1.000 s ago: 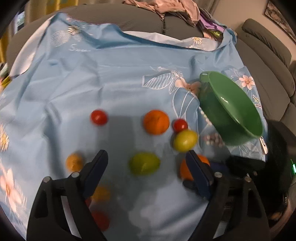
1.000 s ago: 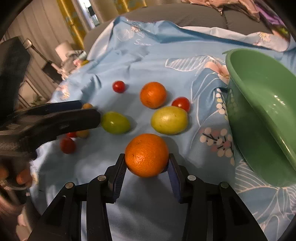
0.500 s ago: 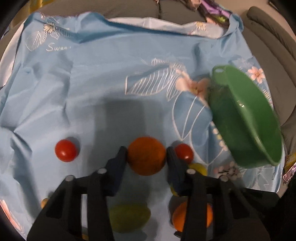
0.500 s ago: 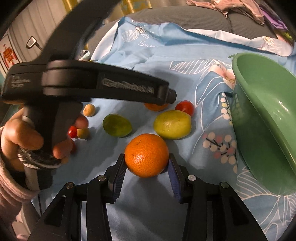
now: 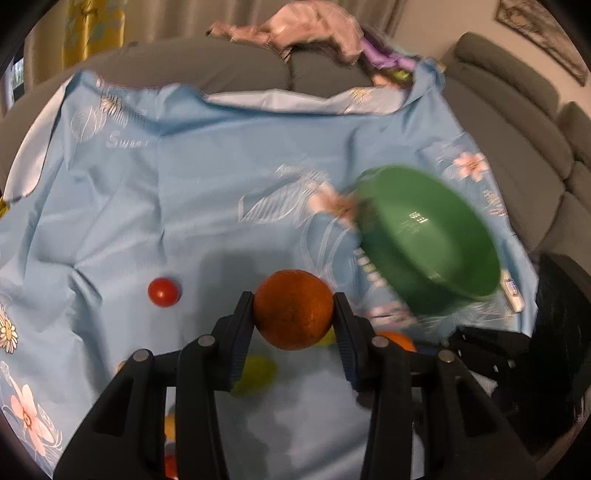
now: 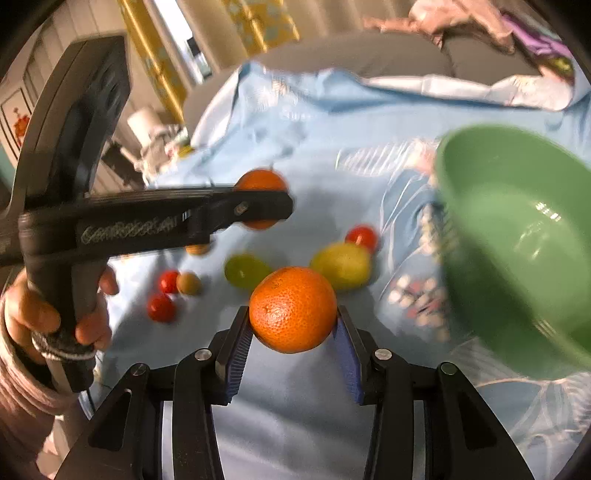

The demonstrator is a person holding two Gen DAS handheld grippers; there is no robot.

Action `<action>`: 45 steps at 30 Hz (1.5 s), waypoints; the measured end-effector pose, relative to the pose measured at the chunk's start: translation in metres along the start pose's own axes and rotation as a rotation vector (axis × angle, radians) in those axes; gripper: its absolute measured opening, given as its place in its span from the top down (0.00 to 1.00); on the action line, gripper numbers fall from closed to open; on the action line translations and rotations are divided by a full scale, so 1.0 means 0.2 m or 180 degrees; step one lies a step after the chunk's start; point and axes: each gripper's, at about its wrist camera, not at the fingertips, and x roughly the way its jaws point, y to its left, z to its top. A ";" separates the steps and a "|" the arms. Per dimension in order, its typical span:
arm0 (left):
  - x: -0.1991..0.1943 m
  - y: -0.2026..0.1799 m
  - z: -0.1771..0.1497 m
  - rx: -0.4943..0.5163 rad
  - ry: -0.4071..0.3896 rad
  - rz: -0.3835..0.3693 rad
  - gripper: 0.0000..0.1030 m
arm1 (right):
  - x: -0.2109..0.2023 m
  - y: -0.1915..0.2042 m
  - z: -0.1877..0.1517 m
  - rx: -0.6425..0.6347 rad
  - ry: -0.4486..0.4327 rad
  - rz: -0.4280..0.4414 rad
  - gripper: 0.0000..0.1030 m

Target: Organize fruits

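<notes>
While each pair of jaws is clamped on fruit of its own, the left gripper (image 5: 294,309) pinches a dark orange (image 5: 294,309) between its blue-padded fingers (image 5: 242,321) and holds it above the blue floral cloth (image 5: 207,177). The right gripper (image 6: 291,325) likewise squeezes a bright orange (image 6: 293,308), its pads pressed against both sides of the peel, and this one also seems lifted off the cloth, though blur makes that hard to judge.

Just past the right gripper's fruit lie a yellow-green lemon (image 6: 341,265) and a green lime (image 6: 245,271) on the cloth, with a red tomato (image 6: 362,238) touching the lemon's far side. Further to the left sit two more red tomatoes (image 6: 161,307) and a small brownish-orange fruit (image 6: 188,283), close together. In the left wrist view a lone red tomato (image 5: 163,292) rests on the cloth to the left of the held orange, well apart from it.

The green bowl (image 5: 428,232) stands on the right part of the cloth, tilted in both views and smeared by motion. The person's left hand (image 6: 55,325) grips the handle of the left tool. Behind the cloth runs a grey sofa (image 5: 517,110) with a pink garment (image 5: 295,26) draped on its back.
</notes>
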 end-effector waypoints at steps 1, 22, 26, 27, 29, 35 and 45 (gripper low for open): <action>-0.03 -0.03 0.01 0.0027 -0.0050 -0.0078 0.60 | -0.05 -0.01 0.01 0.0006 -0.0087 -0.0033 0.57; 0.36 -0.61 0.16 0.0595 0.0158 -0.0498 0.58 | -0.37 -0.42 -0.03 0.0402 -0.0342 -0.1195 0.56; 0.34 -0.59 0.15 0.0550 0.0166 -0.0537 0.45 | -0.37 -0.41 -0.03 0.0377 -0.0304 -0.1211 0.56; 0.32 -0.59 0.15 0.0546 0.0138 -0.0558 0.39 | -0.37 -0.41 -0.03 0.0369 -0.0296 -0.1237 0.56; 0.26 -0.59 0.15 0.0551 0.0024 -0.0506 0.25 | -0.40 -0.39 -0.04 0.0356 -0.0340 -0.1299 0.53; 0.05 -0.47 0.09 0.0401 -0.0137 -0.0424 0.24 | -0.50 -0.38 -0.05 0.0430 -0.0443 -0.1314 0.51; -0.33 0.03 -0.39 -0.0297 -0.0026 0.0239 0.22 | -0.63 -0.29 -0.07 0.0502 -0.0549 -0.1111 0.51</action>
